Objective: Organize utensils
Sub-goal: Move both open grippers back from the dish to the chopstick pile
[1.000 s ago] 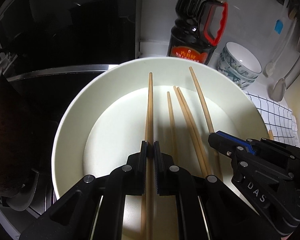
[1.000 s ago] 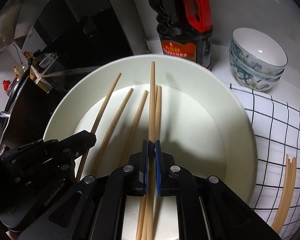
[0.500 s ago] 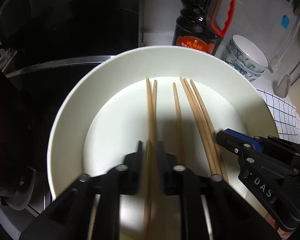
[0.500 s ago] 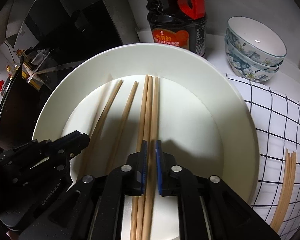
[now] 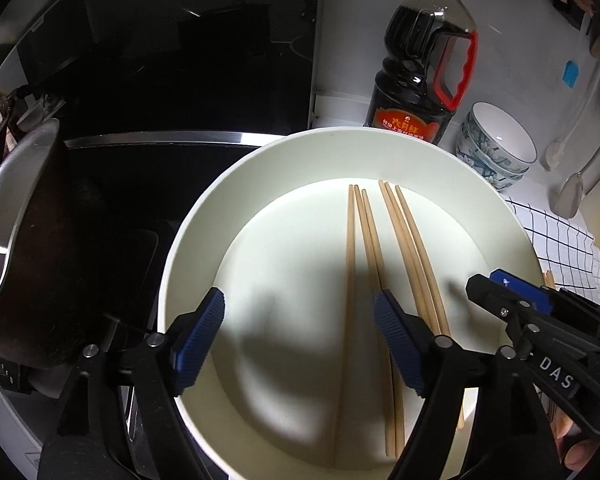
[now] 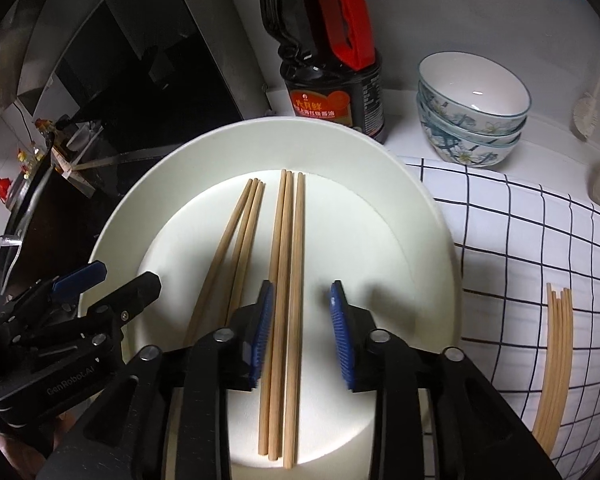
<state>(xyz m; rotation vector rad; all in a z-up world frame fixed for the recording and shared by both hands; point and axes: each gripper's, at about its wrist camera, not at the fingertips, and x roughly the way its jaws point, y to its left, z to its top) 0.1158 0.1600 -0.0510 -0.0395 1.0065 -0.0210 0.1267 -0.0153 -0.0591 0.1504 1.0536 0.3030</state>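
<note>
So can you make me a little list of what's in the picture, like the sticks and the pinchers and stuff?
chopsticks in basin: six, lying loose in two groups of three
white basin: round, holds those chopsticks
spare chopsticks: a bundle on the checked cloth, outside the basin
left gripper: open, holding nothing
right gripper: open, holding nothing
soy sauce bottle: upright behind the basin
patterned bowls: stacked, right of the bottle

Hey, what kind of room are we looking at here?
Most likely a home kitchen counter: a soy sauce bottle, stacked bowls and a dark glass cooktop beside it.
</note>
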